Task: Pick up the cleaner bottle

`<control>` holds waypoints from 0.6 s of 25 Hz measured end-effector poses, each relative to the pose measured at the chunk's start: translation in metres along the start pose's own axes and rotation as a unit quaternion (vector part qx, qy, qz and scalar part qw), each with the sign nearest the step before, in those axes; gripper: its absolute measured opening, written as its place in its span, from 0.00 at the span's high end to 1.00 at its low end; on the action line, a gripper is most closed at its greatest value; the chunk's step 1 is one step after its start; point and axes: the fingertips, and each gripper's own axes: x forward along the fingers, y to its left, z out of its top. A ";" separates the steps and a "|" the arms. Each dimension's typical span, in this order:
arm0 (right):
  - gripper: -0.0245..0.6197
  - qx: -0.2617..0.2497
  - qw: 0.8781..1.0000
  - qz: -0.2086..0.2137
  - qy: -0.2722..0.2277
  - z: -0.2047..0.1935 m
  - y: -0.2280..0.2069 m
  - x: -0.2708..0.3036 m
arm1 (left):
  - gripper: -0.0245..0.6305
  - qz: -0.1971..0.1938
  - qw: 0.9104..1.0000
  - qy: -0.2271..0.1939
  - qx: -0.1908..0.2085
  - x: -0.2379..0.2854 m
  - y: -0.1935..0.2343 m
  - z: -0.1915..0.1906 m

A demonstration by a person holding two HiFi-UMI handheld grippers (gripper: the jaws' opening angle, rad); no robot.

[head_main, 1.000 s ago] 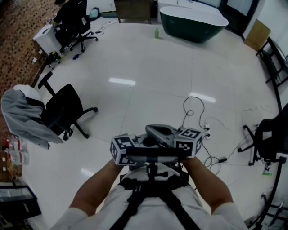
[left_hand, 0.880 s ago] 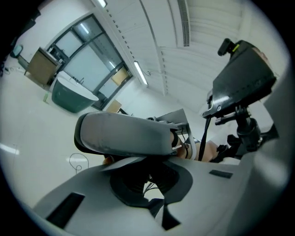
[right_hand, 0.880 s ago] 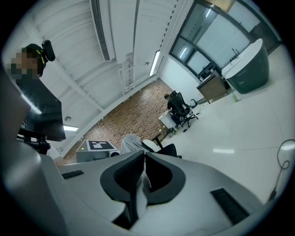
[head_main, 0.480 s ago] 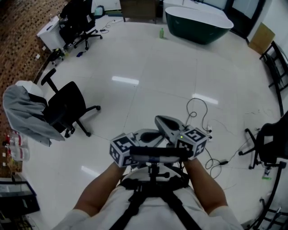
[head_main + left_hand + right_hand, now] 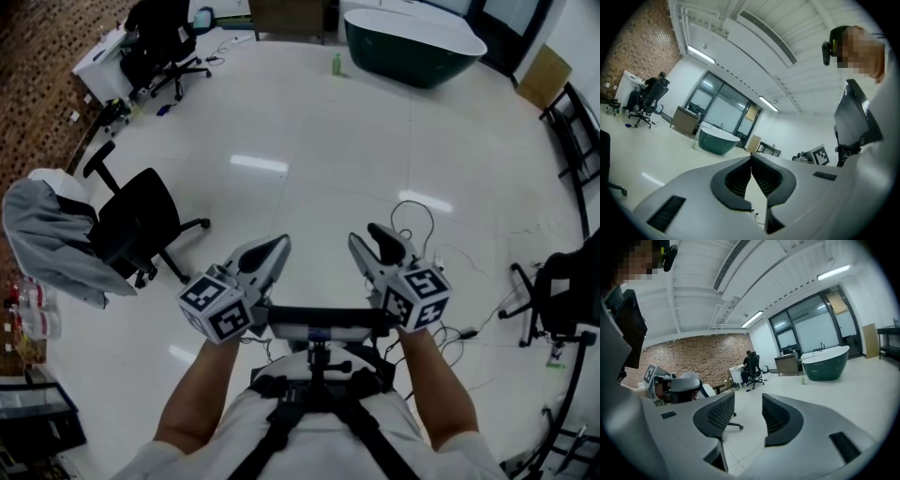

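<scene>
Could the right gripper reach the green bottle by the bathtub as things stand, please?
Probably not: the green bottle stands far across the open floor from the right gripper, whose jaws have just been opening, empty. Nothing seems to block the way.

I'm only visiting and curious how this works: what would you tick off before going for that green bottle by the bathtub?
Bottle found: the green bottle stands on the floor beside the dark bathtub: ok.
Right gripper ready: jaws have just been opening, now apart, nothing between them: ok.
Left gripper ready: jaws together, empty: not ok for grasping.
Bottle within reach: it is far across the floor: not ok.
Way clear: cables lie ahead on the right, an office chair on the left, bare floor between: ok.
Bottle capped: too small to tell: cannot tell.
</scene>
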 end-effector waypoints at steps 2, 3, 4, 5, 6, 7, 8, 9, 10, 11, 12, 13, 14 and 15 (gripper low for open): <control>0.69 -0.005 1.000 -0.011 -0.001 0.000 0.000 0.005 | 0.96 0.012 1.000 -0.012 0.005 -0.007 0.012 0.008; 0.69 -0.007 1.000 -0.016 -0.001 0.000 0.001 0.007 | 0.96 0.018 1.000 -0.016 0.007 -0.011 0.017 0.011; 0.69 -0.008 1.000 -0.020 0.000 -0.001 0.001 0.009 | 0.96 0.022 1.000 -0.021 0.008 -0.015 0.022 0.013; 0.69 -0.008 1.000 -0.022 0.001 -0.003 0.001 0.010 | 0.96 0.023 0.999 -0.025 0.009 -0.017 0.025 0.014; 0.69 -0.008 1.000 -0.024 0.001 -0.003 0.001 0.012 | 0.96 0.021 0.999 -0.029 0.009 -0.020 0.028 0.015; 0.69 -0.007 1.000 -0.026 0.001 -0.004 0.001 0.014 | 0.96 0.018 0.999 -0.031 0.009 -0.021 0.031 0.016; 0.69 -0.007 1.000 -0.028 0.002 -0.004 0.001 0.015 | 0.96 0.016 0.999 -0.032 0.009 -0.021 0.033 0.017; 0.69 -0.007 1.000 -0.030 0.003 -0.005 0.001 0.015 | 0.96 0.014 0.999 -0.032 0.009 -0.021 0.035 0.017; 0.69 -0.006 0.999 -0.032 0.004 -0.005 0.001 0.016 | 0.96 0.013 0.999 -0.031 0.010 -0.020 0.037 0.017; 0.69 -0.005 0.999 -0.033 0.005 -0.006 0.000 0.017 | 0.96 0.012 0.999 -0.029 0.011 -0.019 0.039 0.017; 0.69 -0.005 0.999 -0.033 0.006 -0.007 -0.001 0.017 | 0.96 0.011 0.999 -0.028 0.013 -0.017 0.040 0.016; 0.69 -0.005 0.999 -0.032 0.007 -0.008 -0.004 0.018 | 0.96 0.010 0.999 -0.027 0.016 -0.015 0.042 0.015; 0.69 -0.005 0.999 -0.030 0.007 -0.009 -0.006 0.019 | 0.96 0.011 0.999 -0.025 0.019 -0.012 0.042 0.014; 0.69 -0.003 0.999 -0.031 0.008 -0.009 -0.010 0.019 | 0.96 0.013 0.999 -0.023 0.022 -0.009 0.043 0.013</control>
